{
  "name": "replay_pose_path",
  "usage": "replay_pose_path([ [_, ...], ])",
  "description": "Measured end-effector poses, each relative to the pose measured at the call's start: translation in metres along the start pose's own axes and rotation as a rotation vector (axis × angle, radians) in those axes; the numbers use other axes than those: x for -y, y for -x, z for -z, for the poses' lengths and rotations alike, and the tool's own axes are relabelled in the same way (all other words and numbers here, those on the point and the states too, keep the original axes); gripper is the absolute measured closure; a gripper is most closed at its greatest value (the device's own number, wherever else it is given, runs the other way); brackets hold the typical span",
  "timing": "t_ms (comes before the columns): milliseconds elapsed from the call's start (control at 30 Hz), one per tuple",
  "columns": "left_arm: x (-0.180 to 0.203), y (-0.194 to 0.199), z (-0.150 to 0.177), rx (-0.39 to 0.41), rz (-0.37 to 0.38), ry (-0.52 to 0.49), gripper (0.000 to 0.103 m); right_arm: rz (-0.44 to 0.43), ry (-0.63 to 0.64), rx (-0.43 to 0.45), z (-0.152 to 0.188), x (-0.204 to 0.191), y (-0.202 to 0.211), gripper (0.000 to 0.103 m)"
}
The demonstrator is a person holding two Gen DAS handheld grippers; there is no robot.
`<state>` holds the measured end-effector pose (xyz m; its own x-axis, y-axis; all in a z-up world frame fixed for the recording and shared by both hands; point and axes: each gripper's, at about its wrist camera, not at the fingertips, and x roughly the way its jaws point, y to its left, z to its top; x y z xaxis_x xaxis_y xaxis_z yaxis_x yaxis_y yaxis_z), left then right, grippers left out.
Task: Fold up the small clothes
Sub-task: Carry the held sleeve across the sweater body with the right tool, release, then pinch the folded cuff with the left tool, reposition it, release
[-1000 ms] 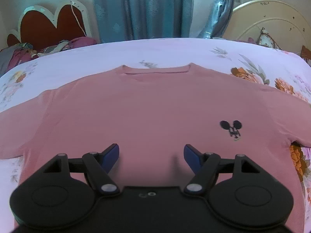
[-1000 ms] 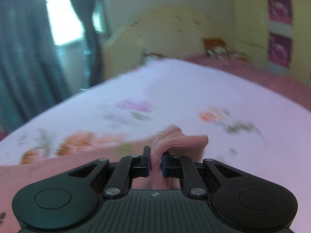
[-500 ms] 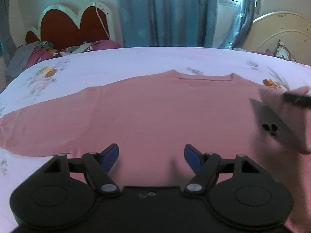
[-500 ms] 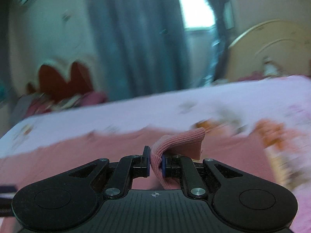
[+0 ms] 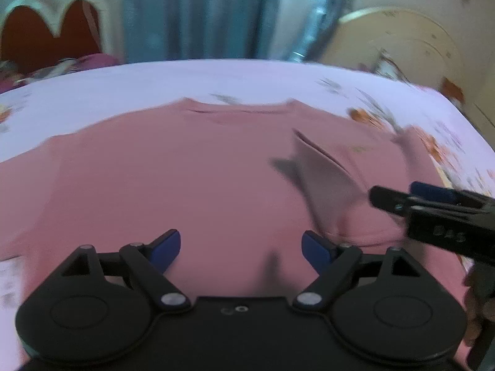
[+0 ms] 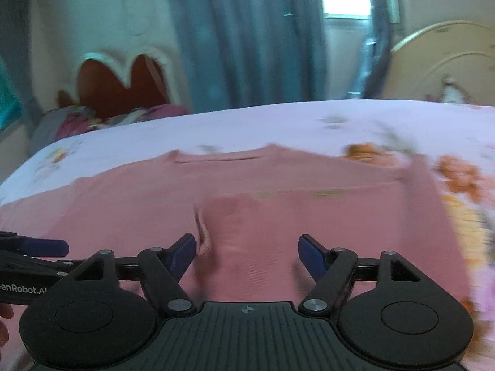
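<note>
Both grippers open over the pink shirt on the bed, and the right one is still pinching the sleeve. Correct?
Not quite. The right gripper holds nothing: the right wrist view shows its jaws apart, the folded sleeve lying free on the pink shirt. The left gripper is open too.

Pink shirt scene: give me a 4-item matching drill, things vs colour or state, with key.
Things:
1. right gripper
2. pink shirt's right sleeve
3. bedsheet
4. curtain

Descriptions:
A. blue-grey, hanging behind the bed
B. pale lilac with flower print
C. open, holding nothing
D. folded in over the shirt's body

Pairs: 1-C, 2-D, 3-B, 4-A
</note>
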<state>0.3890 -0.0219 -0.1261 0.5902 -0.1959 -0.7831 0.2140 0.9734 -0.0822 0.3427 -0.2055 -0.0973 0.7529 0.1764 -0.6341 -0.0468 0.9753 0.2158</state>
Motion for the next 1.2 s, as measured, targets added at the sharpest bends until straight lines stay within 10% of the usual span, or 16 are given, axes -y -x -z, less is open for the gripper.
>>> replay_pose_path([
  [333,0.034,-0.060,0.002,-0.073,0.064,0.032,0.026,0.181,-0.145,-0.037,0.030,0.090,0.047,0.030],
  [600,0.022,-0.068,-0.002,0.066,0.153,0.160,0.096,0.222,-0.173,-0.052,0.045,0.114,0.046,0.030],
  [1067,-0.010,-0.009,-0.073,0.317,0.185,0.172,0.096,0.226,-0.144,-0.047,0.031,0.107,0.002,0.031],
  [1100,-0.016,-0.009,-0.071,0.319,0.172,0.177,0.096,0.224,-0.148,-0.038,0.028,0.106,-0.001,0.033],
  [1167,-0.027,-0.012,-0.064,0.312,0.132,0.184,0.096,0.219,-0.151,-0.051,0.022,0.106,-0.011,0.080],
  [1200,-0.033,-0.014,-0.058,0.302,0.113,0.186,0.096,0.215,-0.168,-0.054,0.021,0.109,-0.013,0.085],
])
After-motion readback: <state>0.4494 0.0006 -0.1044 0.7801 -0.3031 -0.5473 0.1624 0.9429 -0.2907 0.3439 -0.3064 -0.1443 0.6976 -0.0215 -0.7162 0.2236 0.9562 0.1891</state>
